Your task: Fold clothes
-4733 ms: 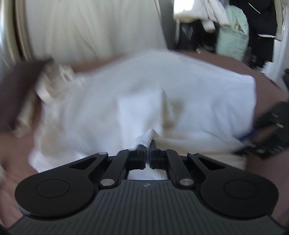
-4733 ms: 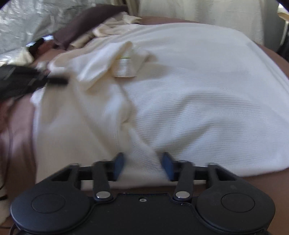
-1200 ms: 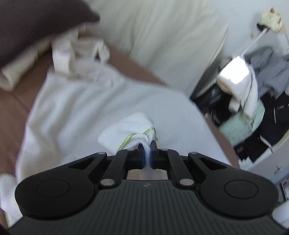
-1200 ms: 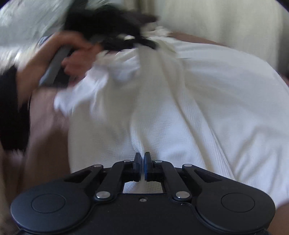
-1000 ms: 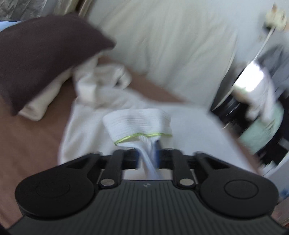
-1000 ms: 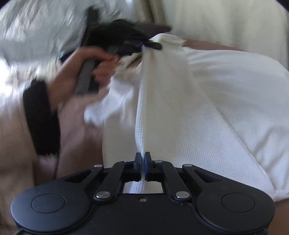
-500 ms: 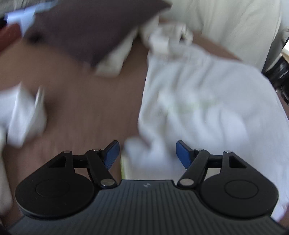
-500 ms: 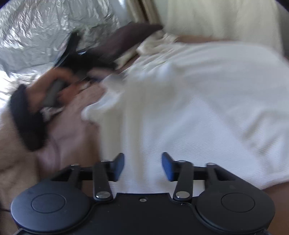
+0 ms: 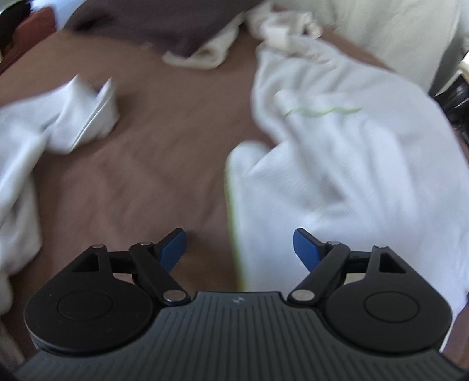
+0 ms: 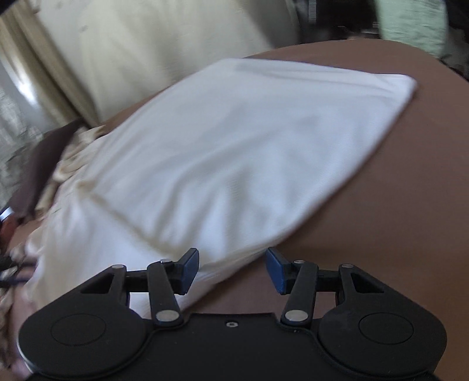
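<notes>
Here the left gripper (image 9: pixel 239 244) has its jaws spread wide and empty above the brown bed (image 9: pixel 140 164), with the white garment's (image 9: pixel 346 164) edge between them at lower centre. The right gripper (image 10: pixel 232 271) likewise stands wide over that garment's near hem. Farther up, a dark pillow (image 9: pixel 164 26) lies at the frame's top.

Count from my station, both wrist views. Grippers: two, the left gripper (image 9: pixel 239 246) and the right gripper (image 10: pixel 232 268), each with two blue-tipped fingers set apart, nothing between them. White garments: I count one large white garment (image 10: pixel 234 152) spread on the brown bed (image 10: pixel 395 205), and a second white garment (image 9: pixel 58 123) apart on its left side. Dark brown pillow (image 9: pixel 164 26): one. Cream crumpled cloths (image 9: pixel 205 55) beside the pillow: two, though blur makes that count uncertain.
</notes>
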Tool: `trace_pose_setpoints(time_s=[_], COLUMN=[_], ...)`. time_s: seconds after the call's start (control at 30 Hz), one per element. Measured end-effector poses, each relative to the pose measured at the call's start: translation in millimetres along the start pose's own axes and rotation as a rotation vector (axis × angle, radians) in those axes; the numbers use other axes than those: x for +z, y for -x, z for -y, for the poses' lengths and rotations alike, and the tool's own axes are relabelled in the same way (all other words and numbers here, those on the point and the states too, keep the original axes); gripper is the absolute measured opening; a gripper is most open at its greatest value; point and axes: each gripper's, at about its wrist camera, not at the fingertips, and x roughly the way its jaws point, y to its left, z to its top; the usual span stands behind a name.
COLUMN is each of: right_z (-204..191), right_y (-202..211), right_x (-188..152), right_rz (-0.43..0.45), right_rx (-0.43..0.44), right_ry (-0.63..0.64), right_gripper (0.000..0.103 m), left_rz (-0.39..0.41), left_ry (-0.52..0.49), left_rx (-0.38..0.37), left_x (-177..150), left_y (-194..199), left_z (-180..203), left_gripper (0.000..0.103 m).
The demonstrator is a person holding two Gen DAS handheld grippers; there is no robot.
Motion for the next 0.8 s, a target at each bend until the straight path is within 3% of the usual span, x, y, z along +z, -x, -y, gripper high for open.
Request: trace_pose_setpoints(time_s=[0.13,0.2,0.27,0.3,0.33,0.37,0.4,0.47,0.5,0.53,0.57,0.63,0.7,0.8], right_z=[42.5,66.9,92.0,105.7,119.5,130.8,138.9,155.0,163.1,164.9,168.7,163.5,132.4,124.9], right_y=[0.7,-12.3,-26.0,-32.6,-39.2,-45.8,-52.4,-63.0,-70.4,-78.9,-82.2,-74.4,-57.5,-28.4], right_x=[26.3,44.2,62.2,71.1,80.2,89.2,98.0,117.2,131.4,143.8,153.9,172.3,179.5,160.4], right_rz=[0.082,0.113,0.146,0.166,0.187,0.208,0.227,0.244,0.239,0.234,0.238,0.274,0.347,0.419], right_rx=[-0.032,-0.041,-0.08,-0.072,-0.062,-0.038,-0.016,0.038,0.081,0.111,0.124,0.09,-0.007,-0.129], right_ry=[-0.109,-0.172,-0.249,-0.297,-0.347,-0.402,-0.447,-0.505,-0.536,-0.571,-0.604,-0.548,-0.362,-0.255], right_gripper=[0.063,0.066,0.067,0.067,0.067,0.067,0.068,0.068,0.066,0.044,0.005,0.006,0.005,0.003], left_rz=[0.016,-0.005,-0.001,0.007,0.019,0.039,0.053,0.08,0.092,0.108,0.129,0.14,0.129,0.105], left_ry=[0.039,0.077,0.104,0.077,0.042,-0.013,-0.061,-0.141,-0.13,-0.12,-0.113,-0.091,-0.069,-0.062], left_rx=[-0.078,-0.117,-0.18,-0.207,-0.219,-0.19,-0.177,-0.158,-0.166,-0.158,-0.135,-0.107,-0.096,-0.08], left_x=[-20.7,-19.2,-14.9,-15.1,-15.5,-16.7,-17.6,-19.5,-20.4,-21.7,-23.1,-23.6,-24.4,-27.7], left_y=[6.6,4.8,-4.1,-8.6,-12.0,-10.6,-6.3,3.2,11.1,19.1,25.9,32.1,32.8,31.5], left_z=[-19.5,-20.0,-12.9,-7.7,-1.5,6.4,12.5,22.9,21.2,18.5,14.9,6.7,0.9,-2.3], left_gripper=[0.087,0.1,0.102,0.095,0.081,0.029,0.004,0.004,0.004,0.005,0.005,0.005,0.005,0.005])
